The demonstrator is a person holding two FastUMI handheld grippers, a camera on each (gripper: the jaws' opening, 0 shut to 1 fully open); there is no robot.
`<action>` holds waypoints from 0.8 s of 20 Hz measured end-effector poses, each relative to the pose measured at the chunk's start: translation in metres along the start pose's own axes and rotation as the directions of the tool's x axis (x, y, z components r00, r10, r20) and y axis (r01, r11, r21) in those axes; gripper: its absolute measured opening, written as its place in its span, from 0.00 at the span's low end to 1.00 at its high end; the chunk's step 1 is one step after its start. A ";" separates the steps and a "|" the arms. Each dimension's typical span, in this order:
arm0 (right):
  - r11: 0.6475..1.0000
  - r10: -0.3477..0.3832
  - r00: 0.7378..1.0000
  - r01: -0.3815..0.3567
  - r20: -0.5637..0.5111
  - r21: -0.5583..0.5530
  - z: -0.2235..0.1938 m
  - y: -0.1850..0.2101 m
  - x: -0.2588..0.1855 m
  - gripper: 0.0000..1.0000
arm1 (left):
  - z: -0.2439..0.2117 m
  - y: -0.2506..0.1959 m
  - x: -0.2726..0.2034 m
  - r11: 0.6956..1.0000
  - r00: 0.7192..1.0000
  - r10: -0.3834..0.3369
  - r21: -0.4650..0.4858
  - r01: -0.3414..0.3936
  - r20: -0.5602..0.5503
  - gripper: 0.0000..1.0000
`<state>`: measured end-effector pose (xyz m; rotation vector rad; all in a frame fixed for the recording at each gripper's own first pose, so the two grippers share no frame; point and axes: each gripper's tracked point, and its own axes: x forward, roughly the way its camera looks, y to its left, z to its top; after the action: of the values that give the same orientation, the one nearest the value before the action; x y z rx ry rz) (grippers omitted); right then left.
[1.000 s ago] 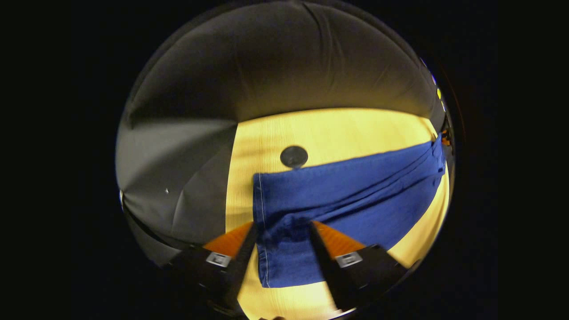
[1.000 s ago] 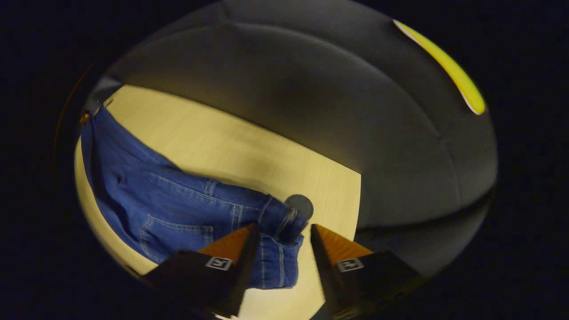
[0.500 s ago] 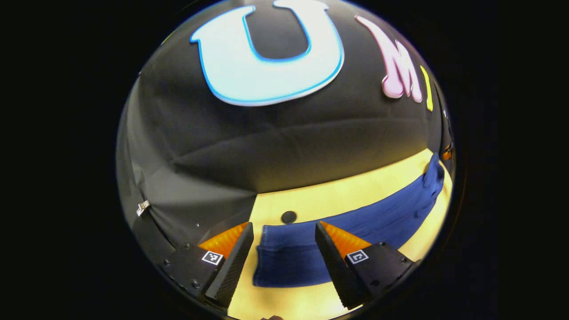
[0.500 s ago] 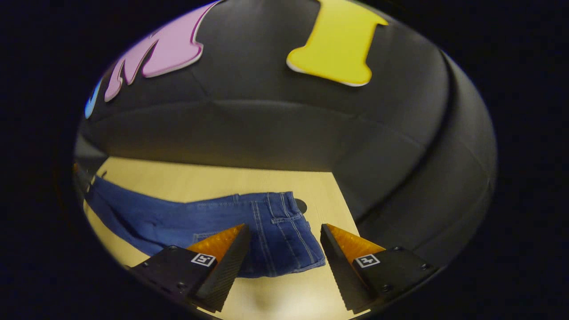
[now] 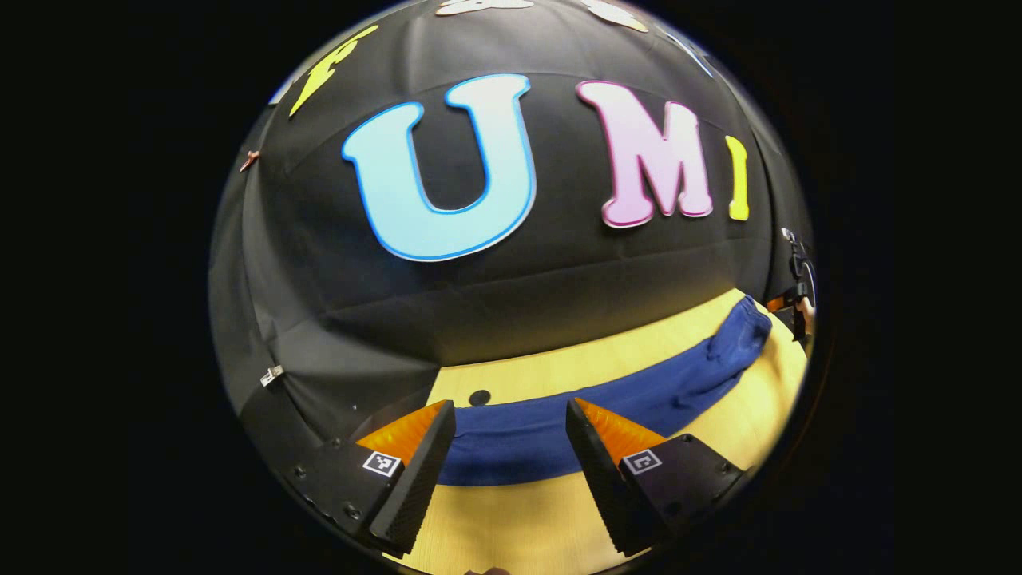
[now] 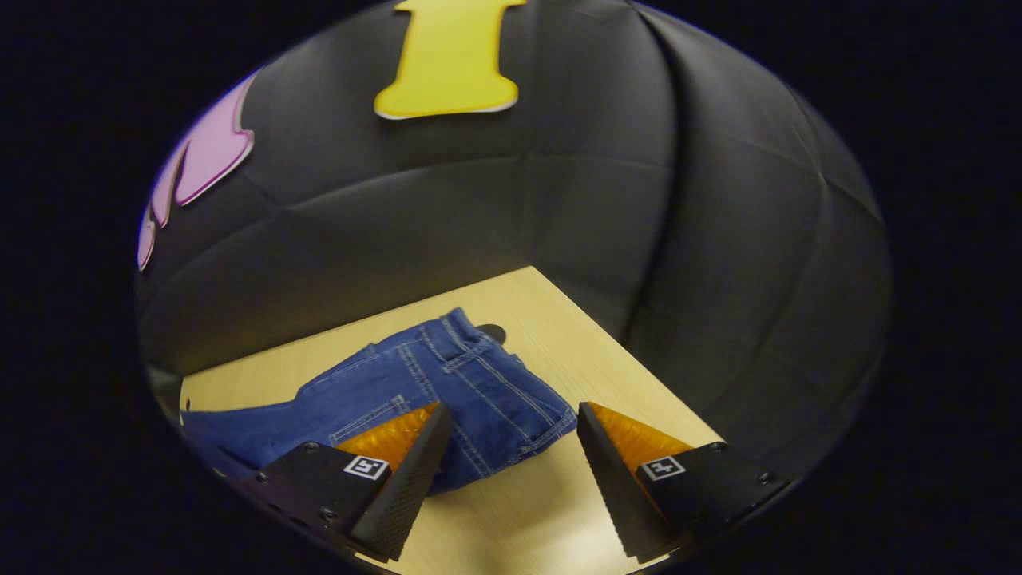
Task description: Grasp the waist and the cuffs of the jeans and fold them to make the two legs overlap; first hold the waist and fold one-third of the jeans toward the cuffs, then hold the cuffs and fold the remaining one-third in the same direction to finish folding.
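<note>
Both grippers, left (image 5: 511,471) and right (image 6: 511,479), are hovering wide apart, gripping nothing, over jeans (image 6: 447,391) lying flat on the table (image 6: 559,319).

Square black-and-white tags are being carried on the dark screwed housings of the left gripper (image 5: 511,471) and right gripper (image 6: 511,479), behind ridged wedge fingers (image 5: 415,479).

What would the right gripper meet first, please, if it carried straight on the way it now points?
Probably the waist end of the jeans, lying on the table ahead of the open right gripper; depth is uncertain, so it might meet the bare tabletop first.
</note>
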<state>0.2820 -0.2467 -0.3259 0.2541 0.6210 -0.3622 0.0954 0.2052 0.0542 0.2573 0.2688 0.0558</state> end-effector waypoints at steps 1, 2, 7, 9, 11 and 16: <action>0.999 -0.017 1.000 0.018 -0.008 0.046 -0.004 -0.009 0.008 0.99 | -0.001 -0.008 -0.003 1.000 1.000 -0.009 0.019 0.009 -0.017 0.82; 0.996 -0.033 0.999 0.034 -0.013 0.083 -0.009 -0.016 0.016 0.98 | -0.002 -0.015 -0.004 0.999 0.999 -0.025 0.030 0.026 -0.031 0.82; 0.984 -0.044 0.998 0.051 -0.039 0.172 -0.021 -0.029 0.037 0.98 | -0.017 -0.047 -0.009 0.996 0.992 -0.083 0.035 0.086 -0.100 0.82; 0.984 -0.040 0.999 0.046 -0.035 0.171 -0.023 -0.029 0.039 0.98 | -0.019 -0.056 -0.008 0.994 0.990 -0.094 0.043 0.099 -0.106 0.82; 0.988 -0.043 0.999 0.044 -0.011 0.149 -0.024 -0.030 0.044 0.99 | -0.018 -0.063 -0.010 0.993 0.989 -0.103 0.047 0.109 -0.109 0.82; 0.997 -0.033 0.999 0.030 0.037 0.067 -0.032 -0.015 0.053 0.87 | -0.024 -0.080 -0.011 0.991 0.986 -0.124 0.031 0.129 -0.112 0.82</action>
<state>0.2992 -0.2632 -0.3850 0.3003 0.5771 -0.4177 0.0795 0.1326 0.0137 0.2746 0.3958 -0.0609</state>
